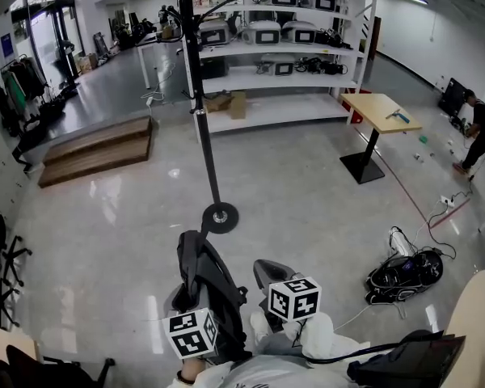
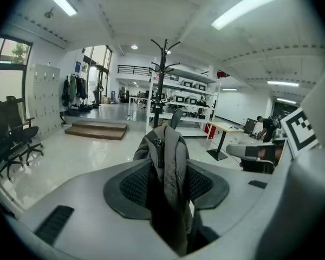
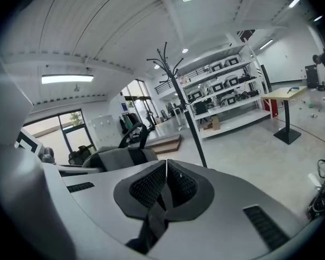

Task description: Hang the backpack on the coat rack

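Carrying stage: left gripper [image 2: 167,186] is clamping the backpack [image 1: 202,281], right gripper [image 3: 163,187] its strap [image 3: 150,223]; next is lifting onto the coat rack [image 1: 196,95]

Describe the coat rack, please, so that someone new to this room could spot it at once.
Find the white shelving unit at the far end of the room; just before its left end stands the coat rack. It is a thin black pole on a round base with curved hooks on top, far taller and slimmer than the wooden table to its right.
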### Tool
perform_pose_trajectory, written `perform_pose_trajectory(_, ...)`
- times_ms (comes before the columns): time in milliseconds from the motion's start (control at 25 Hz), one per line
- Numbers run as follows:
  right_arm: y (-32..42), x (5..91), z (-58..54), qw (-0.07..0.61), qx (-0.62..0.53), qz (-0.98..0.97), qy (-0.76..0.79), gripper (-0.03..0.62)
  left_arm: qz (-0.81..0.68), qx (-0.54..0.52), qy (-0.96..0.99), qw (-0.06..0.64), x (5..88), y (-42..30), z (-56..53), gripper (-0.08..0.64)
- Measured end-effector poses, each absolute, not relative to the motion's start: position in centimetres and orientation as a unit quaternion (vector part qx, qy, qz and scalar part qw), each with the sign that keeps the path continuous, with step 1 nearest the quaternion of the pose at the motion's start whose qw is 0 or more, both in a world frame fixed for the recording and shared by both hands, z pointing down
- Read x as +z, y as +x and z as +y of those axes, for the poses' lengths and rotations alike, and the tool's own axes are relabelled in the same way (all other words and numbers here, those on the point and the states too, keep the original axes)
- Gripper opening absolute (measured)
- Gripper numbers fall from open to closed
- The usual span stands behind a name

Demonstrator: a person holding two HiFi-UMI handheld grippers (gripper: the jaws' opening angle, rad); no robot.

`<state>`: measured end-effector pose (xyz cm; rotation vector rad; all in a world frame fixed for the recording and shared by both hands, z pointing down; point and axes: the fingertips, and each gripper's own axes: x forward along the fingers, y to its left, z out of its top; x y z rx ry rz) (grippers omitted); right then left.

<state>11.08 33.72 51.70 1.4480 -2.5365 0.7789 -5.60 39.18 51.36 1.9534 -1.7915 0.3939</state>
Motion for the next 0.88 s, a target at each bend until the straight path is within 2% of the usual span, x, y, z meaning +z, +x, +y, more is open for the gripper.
perform_pose_trajectory(880,11.6,51.0,16.7,0.029,0.280,-0.855,0.436,0.014,-0.684,0.133,0.677,0.236,50.6,-5.2,24.1,0.165)
